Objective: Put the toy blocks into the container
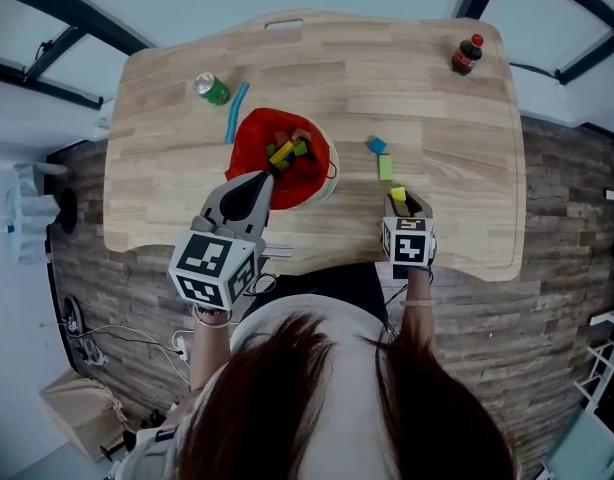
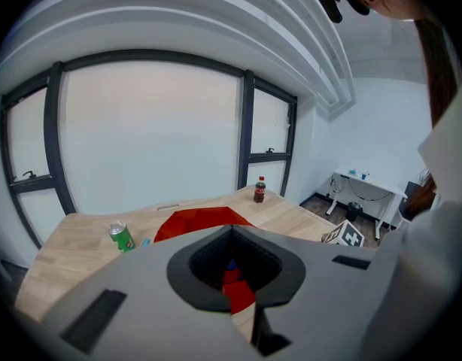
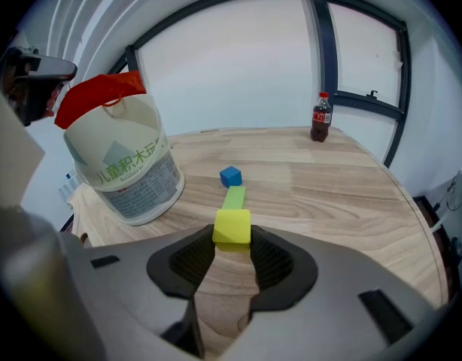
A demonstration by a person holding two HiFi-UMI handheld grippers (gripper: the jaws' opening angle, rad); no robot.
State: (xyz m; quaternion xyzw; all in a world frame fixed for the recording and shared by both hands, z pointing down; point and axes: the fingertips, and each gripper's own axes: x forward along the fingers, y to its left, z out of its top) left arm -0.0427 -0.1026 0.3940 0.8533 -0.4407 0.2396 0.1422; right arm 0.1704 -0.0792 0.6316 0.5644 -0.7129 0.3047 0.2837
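The container [image 1: 328, 180] is a white bucket [image 3: 129, 168] with a red liner, standing mid-table with several blocks inside. My left gripper [image 1: 271, 174] reaches its near rim, and its jaws look shut on the red liner [image 2: 232, 290]. My right gripper [image 3: 232, 238] is shut on a yellow block [image 3: 232, 225], held just above the table near the front edge [image 1: 397, 194]. Ahead of it lie a green block [image 3: 234, 197] and a blue cube [image 3: 230, 175], to the right of the bucket [image 1: 385, 167].
A green can [image 1: 211, 88] and a blue stick [image 1: 236, 111] lie behind the bucket at the left. A cola bottle [image 1: 467, 54] stands at the far right corner. The person's head and body sit close to the table's front edge [image 1: 317, 258].
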